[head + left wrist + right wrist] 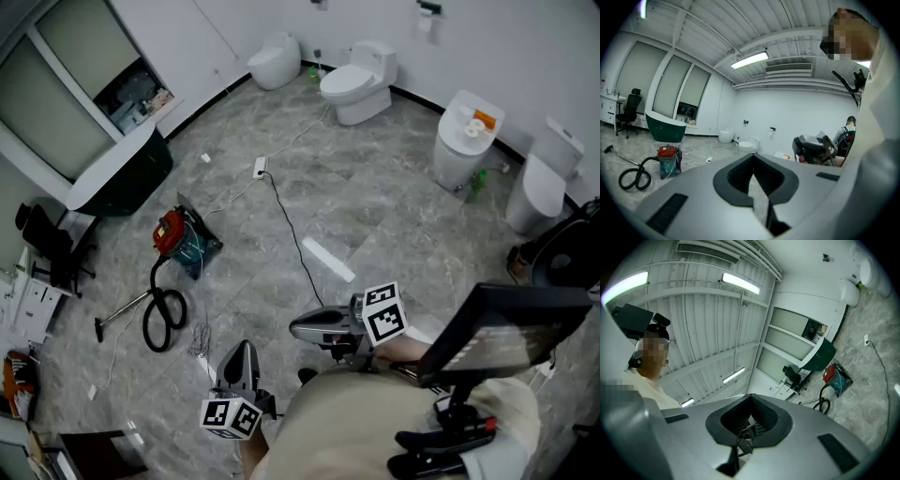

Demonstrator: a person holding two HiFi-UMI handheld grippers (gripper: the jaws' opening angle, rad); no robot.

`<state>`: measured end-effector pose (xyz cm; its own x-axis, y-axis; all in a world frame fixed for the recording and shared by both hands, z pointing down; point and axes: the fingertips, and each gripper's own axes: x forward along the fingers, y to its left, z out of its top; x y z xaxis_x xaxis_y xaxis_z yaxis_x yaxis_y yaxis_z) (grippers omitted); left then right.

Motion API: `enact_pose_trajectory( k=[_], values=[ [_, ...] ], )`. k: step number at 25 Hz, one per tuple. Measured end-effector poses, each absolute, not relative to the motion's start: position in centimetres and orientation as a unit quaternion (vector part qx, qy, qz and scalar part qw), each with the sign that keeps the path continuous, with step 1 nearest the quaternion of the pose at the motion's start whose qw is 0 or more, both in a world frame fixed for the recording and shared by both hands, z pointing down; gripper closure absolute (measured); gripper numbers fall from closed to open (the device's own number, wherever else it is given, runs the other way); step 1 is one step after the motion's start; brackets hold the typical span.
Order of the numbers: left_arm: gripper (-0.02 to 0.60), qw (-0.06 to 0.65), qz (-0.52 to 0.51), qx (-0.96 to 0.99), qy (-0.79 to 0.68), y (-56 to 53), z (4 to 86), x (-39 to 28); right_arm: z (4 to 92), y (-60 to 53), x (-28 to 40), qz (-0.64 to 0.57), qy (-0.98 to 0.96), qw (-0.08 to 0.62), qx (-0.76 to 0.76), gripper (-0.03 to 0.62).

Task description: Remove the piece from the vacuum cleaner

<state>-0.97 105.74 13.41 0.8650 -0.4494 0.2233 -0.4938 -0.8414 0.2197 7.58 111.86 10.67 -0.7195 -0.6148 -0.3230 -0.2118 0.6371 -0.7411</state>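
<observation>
The grey marbled floor (375,197) is filling most of the head view. A dark green bathtub (122,173) with a white rim is standing against the floor's left edge, below the tall windows. Four white toilets are lining the far edge. One (277,61) is sitting by the far left corner, and one (361,80) is just to its right. Two more (464,136) (544,192) are standing toward the far right corner. A black office chair (52,244) is standing at the left edge, nearer than the bathtub.

The vacuum cleaner (178,239), red on top and teal below, is standing on the floor a little in from the left edge, near the bathtub and well apart from both grippers. Its black hose (164,314) is curling into a loop on the floor beside it and running on into a thin wand (122,314). A black cable (291,234) is trailing across the middle of the floor from a white power strip (261,168).

The left gripper (241,349) is hanging close to the person's body at the near edge, its jaws clenched together on nothing. The right gripper (298,330) is hanging beside it, pointing left, jaws likewise pressed together and empty. A flat white strip (328,260) is lying mid-floor, just beyond the right gripper.
</observation>
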Motion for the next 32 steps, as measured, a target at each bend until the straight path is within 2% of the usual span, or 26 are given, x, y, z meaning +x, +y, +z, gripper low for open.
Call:
enact_pose_trajectory(
  k=[11,16,21,32],
  values=[
    [0.578,0.109,0.092,0.958,-0.25,108.3,12.6,0.1,10.4,114.4,8.0,-0.354,0.858,0.298,-0.223,0.592],
    [0.578,0.118,0.094,0.962,-0.227,110.5,11.7,1.5,9.5,116.2,9.4,-0.358,0.851,0.31,-0.226,0.592],
    [0.578,0.146,0.083,0.964,-0.207,111.0,11.1,1.8,8.2,116.7,8.8,-0.366,0.854,0.302,-0.211,0.592],
    [0.578,0.137,0.065,0.966,-0.209,103.7,11.5,-1.1,7.8,110.6,4.0,-0.359,0.882,0.244,-0.183,0.592]
  ],
)
